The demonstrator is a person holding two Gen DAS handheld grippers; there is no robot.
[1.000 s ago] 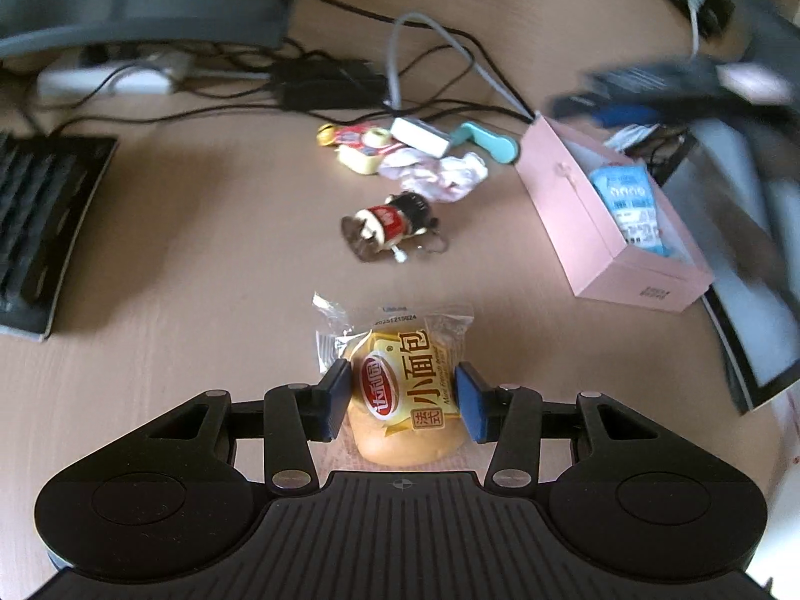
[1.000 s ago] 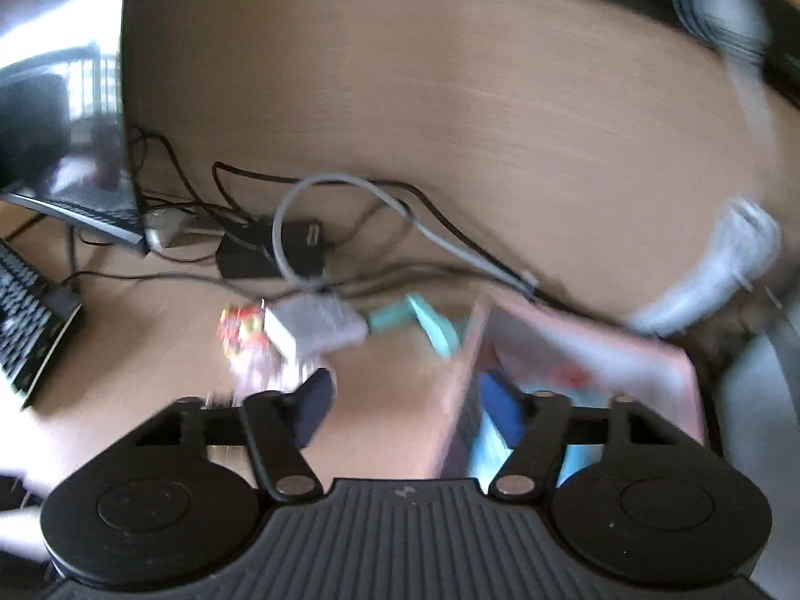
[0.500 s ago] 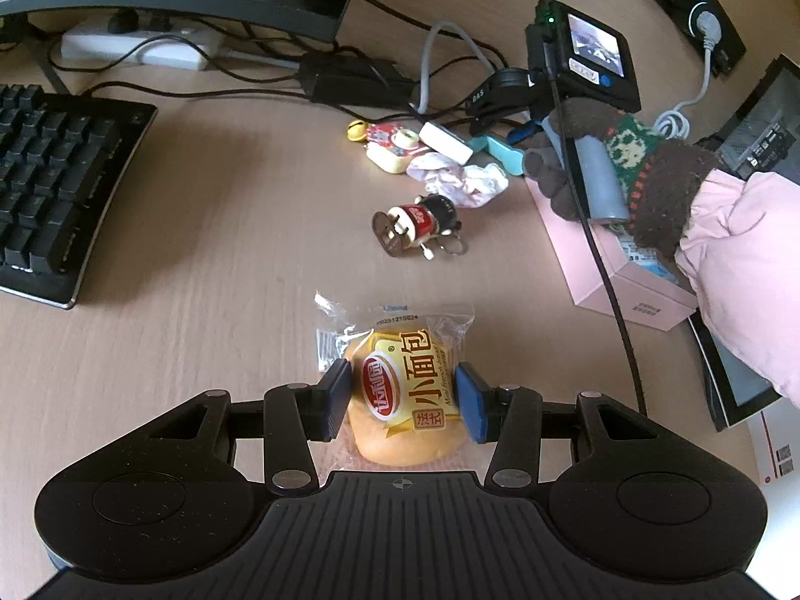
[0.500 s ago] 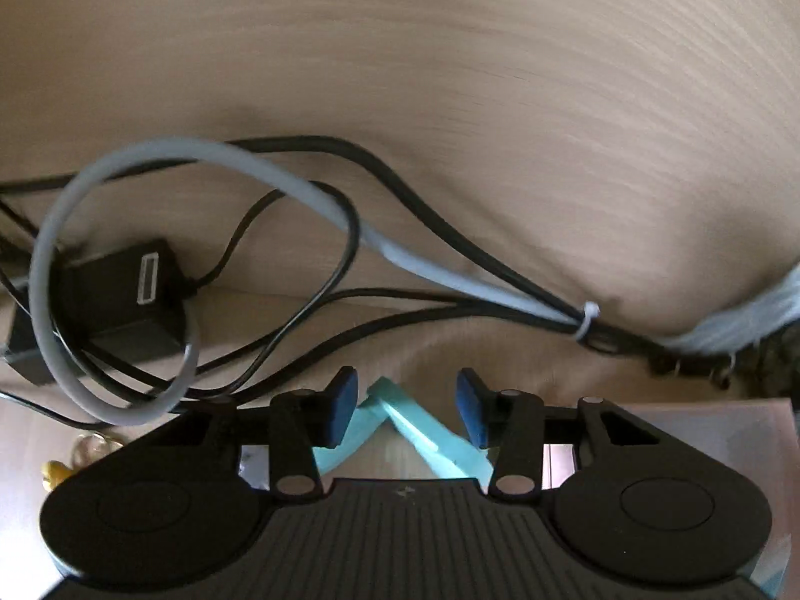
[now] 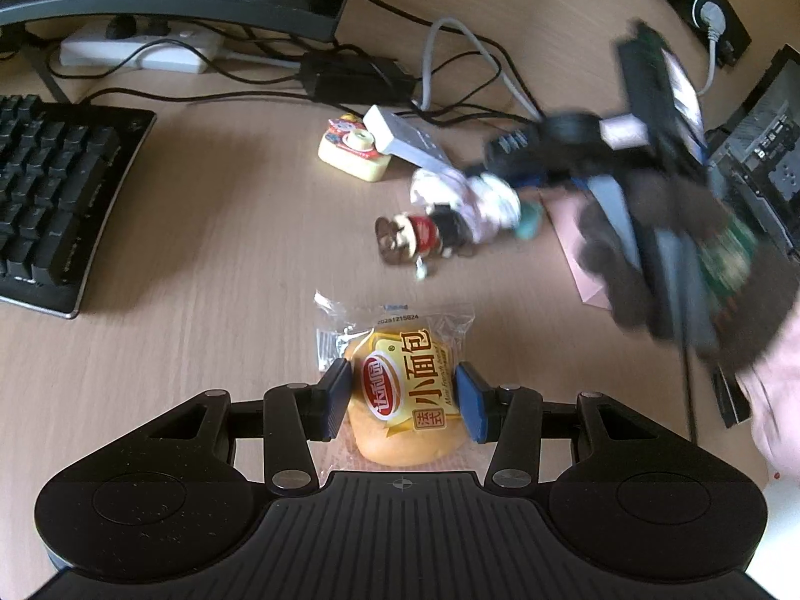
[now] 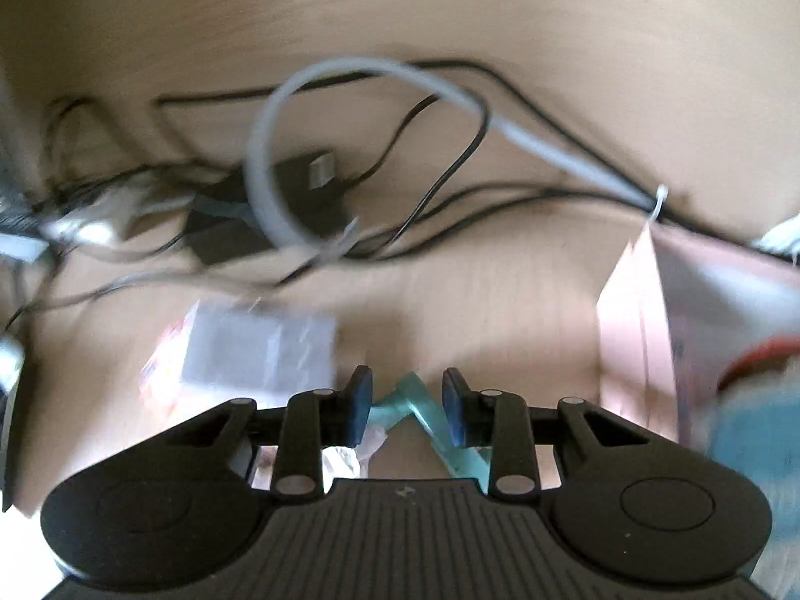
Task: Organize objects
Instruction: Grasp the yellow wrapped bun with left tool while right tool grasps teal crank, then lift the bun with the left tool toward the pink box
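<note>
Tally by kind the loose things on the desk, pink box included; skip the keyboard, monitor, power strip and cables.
Wrapped bun: 1
Toy figure: 1
Crumpled wrapper: 1
Yellow trinket: 1
Grey adapter block: 1
Teal clip: 1
Pink box: 1
Total: 7

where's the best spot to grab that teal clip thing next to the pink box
Judging by its bent, V-like shape, take the teal clip across one thin arm near the bend, coming from above with the fingers straddling it. It lies flat on the desk left of the pink box, so a side approach looks blocked. The right tool already brackets it.
</note>
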